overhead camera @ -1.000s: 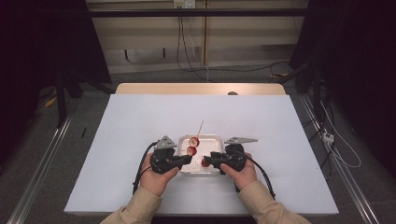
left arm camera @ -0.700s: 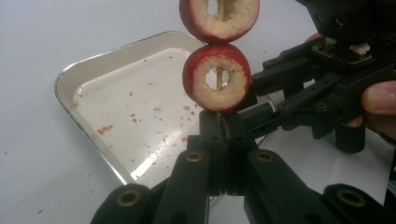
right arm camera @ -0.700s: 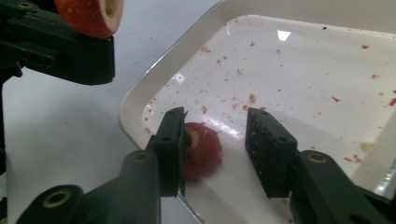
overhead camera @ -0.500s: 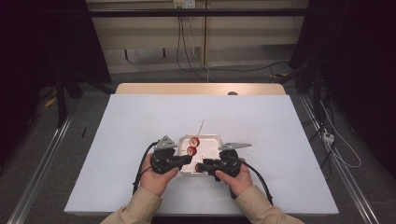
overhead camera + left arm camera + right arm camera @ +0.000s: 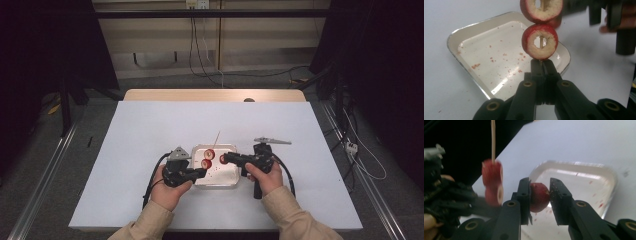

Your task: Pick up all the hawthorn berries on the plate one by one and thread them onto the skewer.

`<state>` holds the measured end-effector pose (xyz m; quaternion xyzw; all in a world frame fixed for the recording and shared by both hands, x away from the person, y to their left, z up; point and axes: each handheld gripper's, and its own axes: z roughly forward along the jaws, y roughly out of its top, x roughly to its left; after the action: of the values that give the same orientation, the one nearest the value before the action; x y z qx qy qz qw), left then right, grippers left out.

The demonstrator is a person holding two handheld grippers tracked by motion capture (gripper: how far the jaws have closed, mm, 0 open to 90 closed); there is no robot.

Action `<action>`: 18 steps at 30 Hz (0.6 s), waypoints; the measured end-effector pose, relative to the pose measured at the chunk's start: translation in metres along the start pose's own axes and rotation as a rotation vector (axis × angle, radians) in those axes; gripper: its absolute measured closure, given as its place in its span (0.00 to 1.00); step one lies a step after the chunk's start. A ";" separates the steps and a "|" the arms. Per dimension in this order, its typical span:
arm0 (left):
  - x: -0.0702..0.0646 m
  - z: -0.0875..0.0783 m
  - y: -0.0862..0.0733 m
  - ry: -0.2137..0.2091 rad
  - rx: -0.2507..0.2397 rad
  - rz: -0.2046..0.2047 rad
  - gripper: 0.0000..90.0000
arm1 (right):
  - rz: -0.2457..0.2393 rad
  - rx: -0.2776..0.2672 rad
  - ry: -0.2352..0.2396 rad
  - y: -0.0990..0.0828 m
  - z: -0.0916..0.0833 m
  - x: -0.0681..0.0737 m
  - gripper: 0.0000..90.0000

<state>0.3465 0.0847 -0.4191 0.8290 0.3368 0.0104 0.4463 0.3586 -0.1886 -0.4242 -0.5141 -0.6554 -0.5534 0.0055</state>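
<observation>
My left gripper (image 5: 541,65) is shut on the lower end of a thin wooden skewer (image 5: 540,42), which stands up over a shallow metal tray (image 5: 461,42). Two red cored fruit rings (image 5: 539,41) are threaded on it. My right gripper (image 5: 540,190) has just been closing, and a red fruit piece (image 5: 539,196) is now clamped between its jaws. It holds the piece above the tray (image 5: 609,177), just right of the skewer (image 5: 492,137). From above, the right gripper (image 5: 225,159) points left toward the rings (image 5: 207,157), and the left gripper (image 5: 202,172) sits below them.
The tray (image 5: 220,179) holds red crumbs and sits on a white table sheet (image 5: 150,130). Cables trail from both grippers toward the person. Dark floor, rails and wiring surround the table.
The right gripper dipped into the tray, closed on the red fruit piece and rose with it leftward toward the skewer. The left gripper and skewer stayed put.
</observation>
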 end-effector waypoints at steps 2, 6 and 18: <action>-0.002 0.003 -0.001 -0.014 0.013 0.001 0.99 | 0.023 -0.033 0.006 0.011 -0.008 -0.002 0.80; -0.005 0.009 -0.003 -0.033 0.056 0.010 0.99 | 0.029 -0.082 -0.001 0.027 -0.023 -0.001 0.80; -0.011 0.016 -0.004 -0.045 0.100 0.041 0.99 | -0.017 -0.115 -0.026 0.043 -0.034 0.007 0.80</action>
<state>0.3404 0.0679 -0.4290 0.8570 0.3100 -0.0161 0.4113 0.3656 -0.2145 -0.3763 -0.5150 -0.6269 -0.5833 -0.0371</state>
